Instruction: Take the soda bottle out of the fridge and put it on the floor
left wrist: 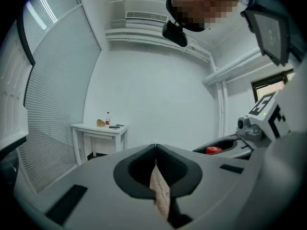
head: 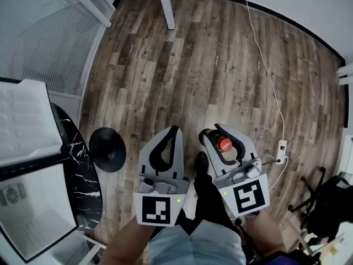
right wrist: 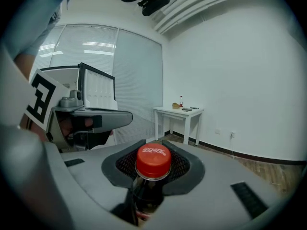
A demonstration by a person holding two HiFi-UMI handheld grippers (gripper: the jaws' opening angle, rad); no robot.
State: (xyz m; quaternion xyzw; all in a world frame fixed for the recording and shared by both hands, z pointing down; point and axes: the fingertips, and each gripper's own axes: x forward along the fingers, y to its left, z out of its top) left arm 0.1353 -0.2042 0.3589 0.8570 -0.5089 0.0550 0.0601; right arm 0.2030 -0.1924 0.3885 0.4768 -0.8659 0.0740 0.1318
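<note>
The right gripper (head: 219,130), its jaws clamping the neck of the red-capped soda bottle (right wrist: 152,163), is holding it clear of the open fridge (head: 33,214) beside the shut, empty left gripper (head: 175,130), the set-down step likely calling for lowering it upright onto the wooden floor (head: 193,65).

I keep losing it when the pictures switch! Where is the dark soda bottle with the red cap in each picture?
Head view: dark soda bottle with the red cap, lower right of centre, in the right gripper.
Left gripper view: only its cap, right of centre.
Right gripper view: bottom centre.
Shared landmark: small white table, in both gripper views.
</note>
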